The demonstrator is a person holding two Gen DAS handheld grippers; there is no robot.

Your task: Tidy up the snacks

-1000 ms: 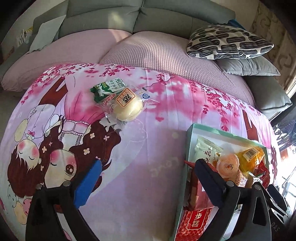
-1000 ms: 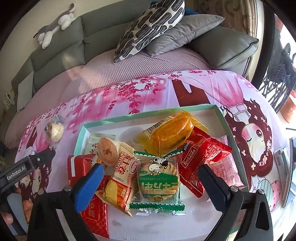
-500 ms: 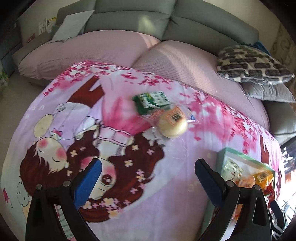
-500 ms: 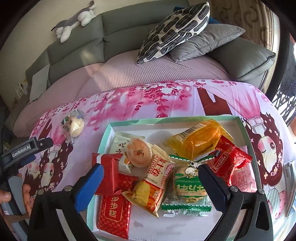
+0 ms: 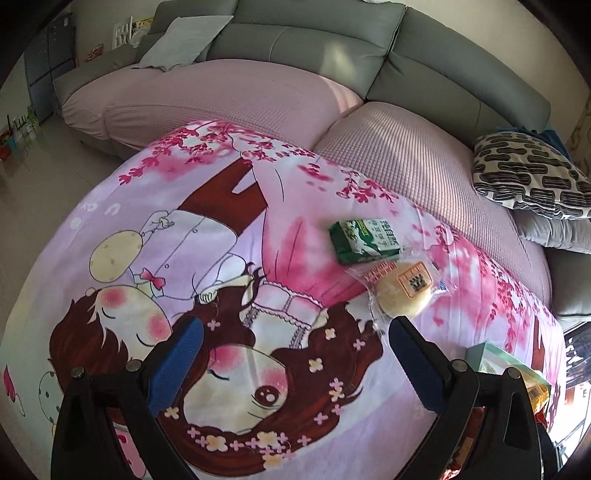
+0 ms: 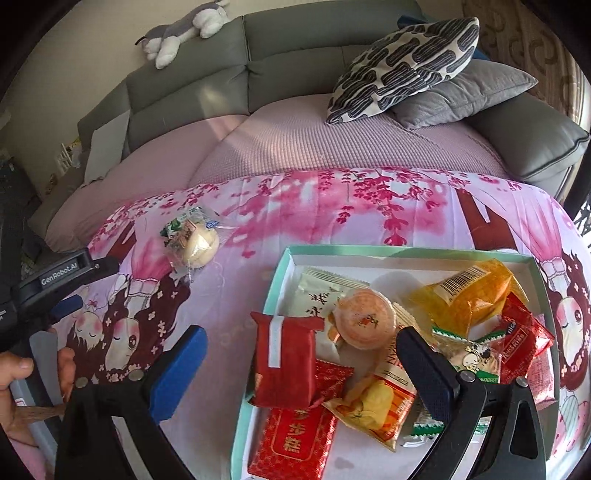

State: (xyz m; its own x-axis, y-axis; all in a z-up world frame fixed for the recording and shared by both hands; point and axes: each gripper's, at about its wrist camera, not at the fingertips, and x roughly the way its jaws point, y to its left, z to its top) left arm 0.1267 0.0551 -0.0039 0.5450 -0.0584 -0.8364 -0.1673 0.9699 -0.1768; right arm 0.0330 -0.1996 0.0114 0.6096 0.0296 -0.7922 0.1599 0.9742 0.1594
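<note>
A round pale bun in clear wrap (image 5: 404, 291) (image 6: 197, 245) lies on the pink cartoon cloth, touching a green milk carton (image 5: 364, 240) (image 6: 173, 229) behind it. My left gripper (image 5: 293, 341) is open and empty, its right finger just short of the bun; it also shows at the left edge as the left gripper (image 6: 66, 291), held by a hand (image 6: 22, 373). A mint-rimmed tray (image 6: 280, 273) (image 5: 495, 354) holds several wrapped snacks. My right gripper (image 6: 301, 350) is open above the tray's near left part, empty.
A grey sofa (image 5: 295, 44) with pink seat covers runs behind the cloth-covered table. A black-and-white patterned pillow (image 6: 402, 62) (image 5: 528, 177) rests on a grey cushion at the right. A plush toy (image 6: 181, 33) lies on the sofa back.
My left gripper has swung left and away from the tray, bringing the bun and carton toward its right finger. My right gripper drew back and left over the tray.
</note>
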